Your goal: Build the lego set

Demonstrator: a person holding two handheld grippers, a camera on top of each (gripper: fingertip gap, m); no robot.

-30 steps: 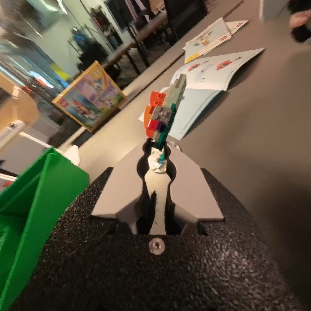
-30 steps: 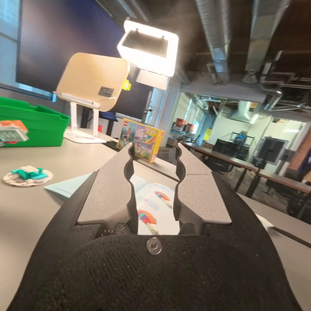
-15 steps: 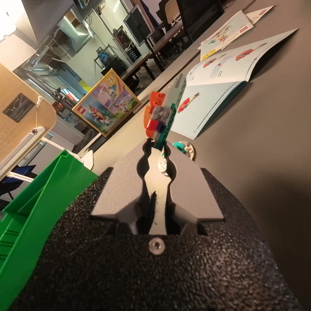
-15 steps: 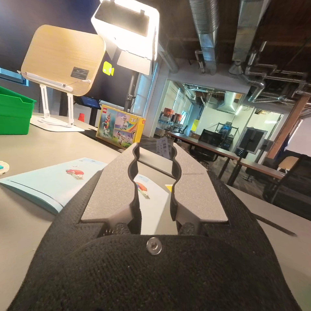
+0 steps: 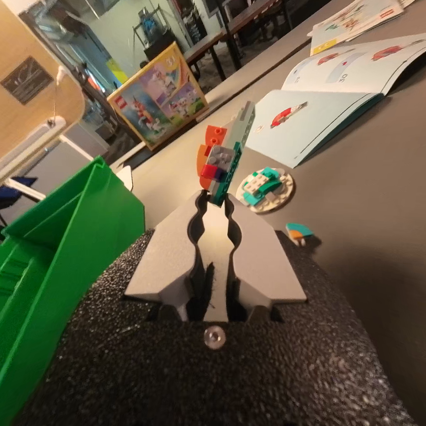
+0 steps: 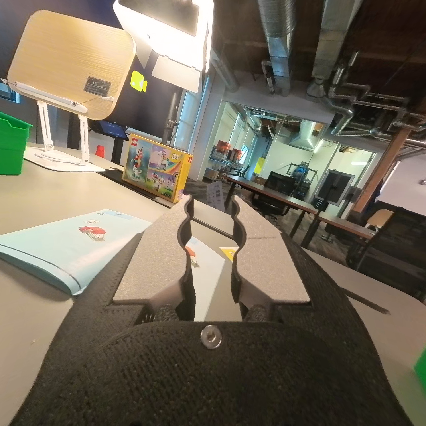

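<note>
My left gripper (image 5: 215,198) is shut on the bottom end of a partly built lego model (image 5: 224,159): a teal and pale grey strip with orange, red, purple and grey pieces on its side, held upright above the table. A round white plate with teal and white bricks (image 5: 266,190) lies on the table just right of the fingertips. A small teal and orange piece (image 5: 299,232) lies nearer, to the right. My right gripper (image 6: 212,204) is open and empty, low over the open instruction booklet (image 6: 69,244).
A green bin (image 5: 57,242) stands close on the left; its corner shows in the right wrist view (image 6: 11,143). The lego box (image 5: 159,96) (image 6: 156,175) stands at the table's far edge. A wooden book stand (image 6: 69,62) and more booklets (image 5: 355,25) are farther off. My right fingertips sit around 30 centimetres from my left ones.
The left gripper has swung with the model, so the round plate now shows clear to its right and the small teal-orange piece has come into view. The right gripper has turned right, away from the bin.
</note>
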